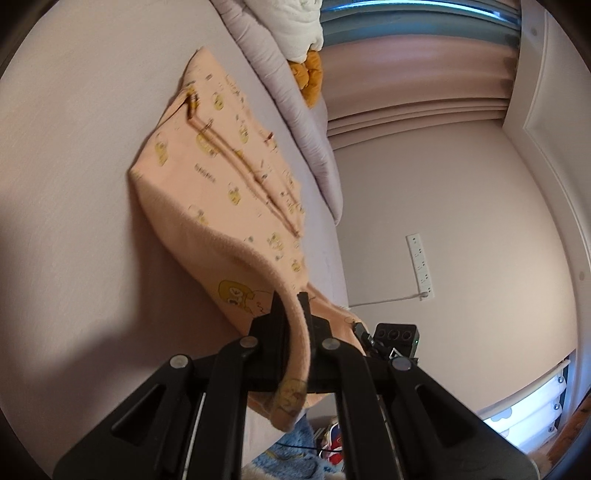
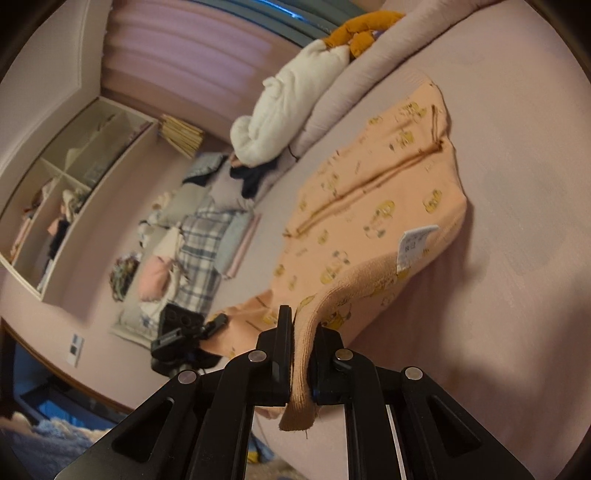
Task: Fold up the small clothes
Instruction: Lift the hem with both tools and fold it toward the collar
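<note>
A small peach garment (image 1: pixel 221 184) with yellow cartoon prints lies on the pale pink bed sheet (image 1: pixel 74 166); its near edge is lifted. My left gripper (image 1: pixel 291 306) is shut on one near corner of the garment. My right gripper (image 2: pixel 301 317) is shut on the other near corner of the garment (image 2: pixel 369 214), whose white care label (image 2: pixel 415 240) faces up. The fabric hangs down between each pair of fingers. The other gripper's camera body shows at the bed edge in each view.
A lilac quilt roll (image 1: pixel 295 110), a white blanket (image 2: pixel 288 110) and a mustard plush toy (image 2: pixel 354 33) lie along the far side of the bed. A shelf unit (image 2: pixel 74 184) and piled clothes (image 2: pixel 192 236) stand beyond the bed. A wall socket strip (image 1: pixel 419 266) is nearby.
</note>
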Available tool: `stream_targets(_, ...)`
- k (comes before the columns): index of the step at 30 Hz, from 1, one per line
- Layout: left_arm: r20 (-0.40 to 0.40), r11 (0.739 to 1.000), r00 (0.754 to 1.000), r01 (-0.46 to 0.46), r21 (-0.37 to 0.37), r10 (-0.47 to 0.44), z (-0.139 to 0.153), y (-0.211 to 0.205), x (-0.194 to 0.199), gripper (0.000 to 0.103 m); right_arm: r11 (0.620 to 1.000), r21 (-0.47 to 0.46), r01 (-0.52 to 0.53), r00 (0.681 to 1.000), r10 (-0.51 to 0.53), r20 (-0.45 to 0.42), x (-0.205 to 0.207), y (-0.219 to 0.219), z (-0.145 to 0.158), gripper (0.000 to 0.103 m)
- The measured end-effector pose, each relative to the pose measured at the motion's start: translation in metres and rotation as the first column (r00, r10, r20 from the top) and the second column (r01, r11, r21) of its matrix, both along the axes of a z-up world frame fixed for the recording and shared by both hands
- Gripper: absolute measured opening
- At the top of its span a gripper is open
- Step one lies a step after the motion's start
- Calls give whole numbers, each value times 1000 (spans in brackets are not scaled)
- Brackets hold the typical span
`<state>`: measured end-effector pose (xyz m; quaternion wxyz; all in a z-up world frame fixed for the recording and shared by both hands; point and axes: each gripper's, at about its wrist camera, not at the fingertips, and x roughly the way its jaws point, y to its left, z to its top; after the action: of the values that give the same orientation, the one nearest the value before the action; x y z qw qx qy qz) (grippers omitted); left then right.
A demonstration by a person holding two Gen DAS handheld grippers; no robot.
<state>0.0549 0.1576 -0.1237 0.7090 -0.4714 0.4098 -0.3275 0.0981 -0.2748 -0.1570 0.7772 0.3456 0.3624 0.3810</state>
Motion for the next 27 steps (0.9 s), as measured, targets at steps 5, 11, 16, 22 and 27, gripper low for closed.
stream_targets(5, 44, 1000, 999, -11, -15, 12, 18, -4, 20, 2, 1000, 13, 24, 999, -25, 37, 8, 0, 14, 11)
stream_targets(11, 82, 999, 996, -34, -28, 36, 34, 0, 47, 2, 996, 18, 89, 993, -90, 81, 29, -5, 34, 11)
stream_targets(16, 107, 996, 991, -68, -59, 74, 41, 5, 76, 2, 992, 12, 129, 988, -129, 90, 55, -5, 44, 11)
stream_targets(22, 101, 993, 989, -103, -64, 109, 38, 8, 114, 2, 987, 4, 163, 984, -163, 71, 94, -5, 46, 11)
stream_targets(27, 72, 990, 989, -127, -54, 131, 31, 13, 148, 2, 982, -6, 188, 981, -187, 52, 126, -5, 48, 11)
